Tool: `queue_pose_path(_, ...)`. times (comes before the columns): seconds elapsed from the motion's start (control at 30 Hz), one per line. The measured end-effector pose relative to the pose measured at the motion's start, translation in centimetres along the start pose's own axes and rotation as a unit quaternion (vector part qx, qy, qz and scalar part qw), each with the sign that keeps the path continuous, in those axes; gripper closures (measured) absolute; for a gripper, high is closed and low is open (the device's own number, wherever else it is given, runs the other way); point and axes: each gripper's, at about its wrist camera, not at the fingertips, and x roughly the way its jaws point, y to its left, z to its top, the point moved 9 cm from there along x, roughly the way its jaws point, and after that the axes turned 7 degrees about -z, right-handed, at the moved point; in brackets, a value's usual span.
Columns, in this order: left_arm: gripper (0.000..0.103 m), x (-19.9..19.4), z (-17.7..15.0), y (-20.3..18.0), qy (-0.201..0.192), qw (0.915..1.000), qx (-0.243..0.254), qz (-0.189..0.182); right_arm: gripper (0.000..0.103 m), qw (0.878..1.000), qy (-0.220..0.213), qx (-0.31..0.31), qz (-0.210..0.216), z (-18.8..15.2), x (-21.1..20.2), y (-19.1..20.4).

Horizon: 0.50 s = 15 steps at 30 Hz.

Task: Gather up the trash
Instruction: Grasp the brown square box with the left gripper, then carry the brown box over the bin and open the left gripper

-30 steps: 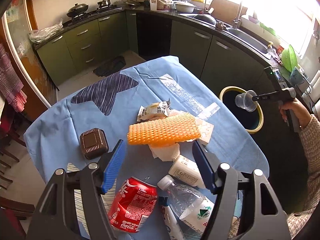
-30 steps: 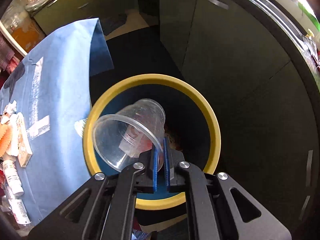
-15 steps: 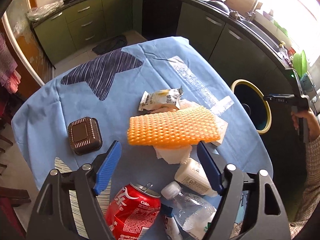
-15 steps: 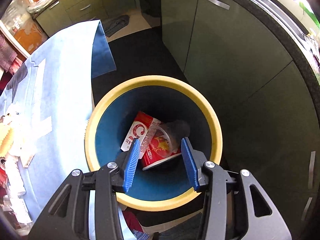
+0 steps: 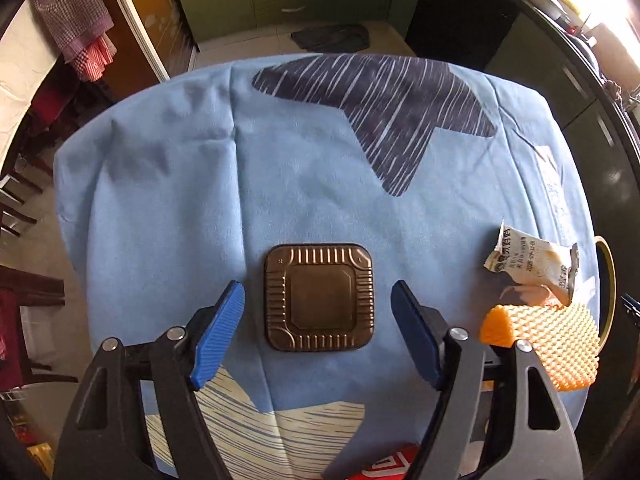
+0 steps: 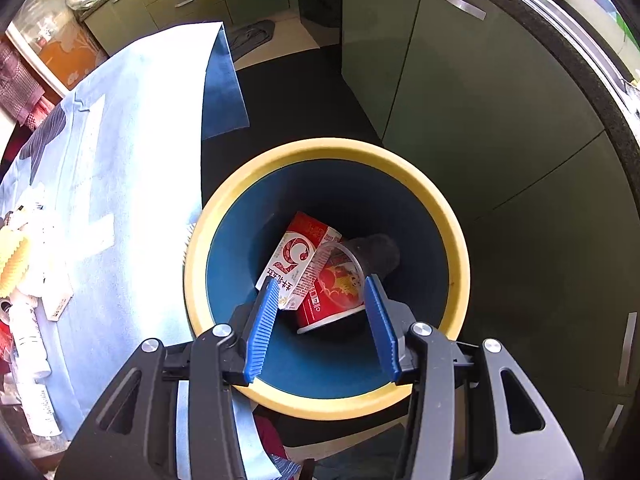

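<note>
Pointing down at the blue-clothed table (image 5: 192, 200), my left gripper (image 5: 318, 286) is open, its blue pads on either side of a brown ribbed square box (image 5: 319, 300) and clear of it. An orange foam net (image 5: 548, 344) and a torn snack wrapper (image 5: 532, 264) lie to the right. My right gripper (image 6: 322, 280) hangs open and empty over the yellow-rimmed bin (image 6: 448, 216). Inside the bin a clear plastic cup (image 6: 360, 256) lies on a red bowl (image 6: 332, 304) and a red-and-white carton (image 6: 296, 260).
A red can (image 5: 384, 468) peeks in at the bottom edge between my left fingers. White bottles (image 6: 28, 340) lie near the table's edge. Green cabinets (image 6: 460, 92) curve behind the bin. Wooden chairs (image 5: 24, 208) stand left of the table.
The right gripper opened and the clear cup dropped into the bin. My left gripper swung left and lower, from above the orange net and can to straddle the brown box.
</note>
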Motion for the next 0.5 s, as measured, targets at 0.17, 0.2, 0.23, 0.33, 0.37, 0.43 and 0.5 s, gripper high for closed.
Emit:
queue_pose_path(0.17, 0.036, 1.5, -0.2, -0.1, 0.015, 0.9999, -0.002, -0.007, 0.057, 1.000, 0.002, 0.002, 0.000, 0.0, 0.3, 0.0)
queue_pose_path(0.2, 0.041, 1.8, -0.3, -0.1, 0.019, 0.9998, -0.002, -0.006, 0.057, 1.000, 0.003, 0.001, 0.000, 0.0, 0.4, 0.0)
queue_pose_path(0.23, 0.045, 2.1, -0.4, 0.0, 0.023, 0.9997, -0.003, -0.007, 0.057, 1.000, 0.003, 0.001, 0.001, -0.1, 0.5, 0.0)
queue_pose_path(0.33, 0.046, 2.2, -0.5, 0.1, 0.024, 0.9997, 0.001, -0.004, 0.057, 1.000, 0.004, 0.002, 0.003, -0.2, 0.6, -0.1)
queue_pose_path(0.37, 0.046, 2.1, -0.5, 0.0, 0.023, 0.9997, 0.004, -0.002, 0.057, 1.000, 0.005, 0.002, 0.003, -0.2, 0.6, -0.1)
queue_pose_path(0.43, 0.046, 1.7, -0.6, 0.0, 0.019, 0.9998, 0.007, -0.002, 0.057, 1.000, 0.005, 0.003, 0.006, -0.2, 0.6, -0.2)
queue_pose_path(0.5, 0.046, 0.6, -0.6, -0.6, 0.009, 0.9999, 0.012, -0.005, 0.057, 1.000, 0.004, 0.004, 0.008, -0.3, 0.6, -0.2)
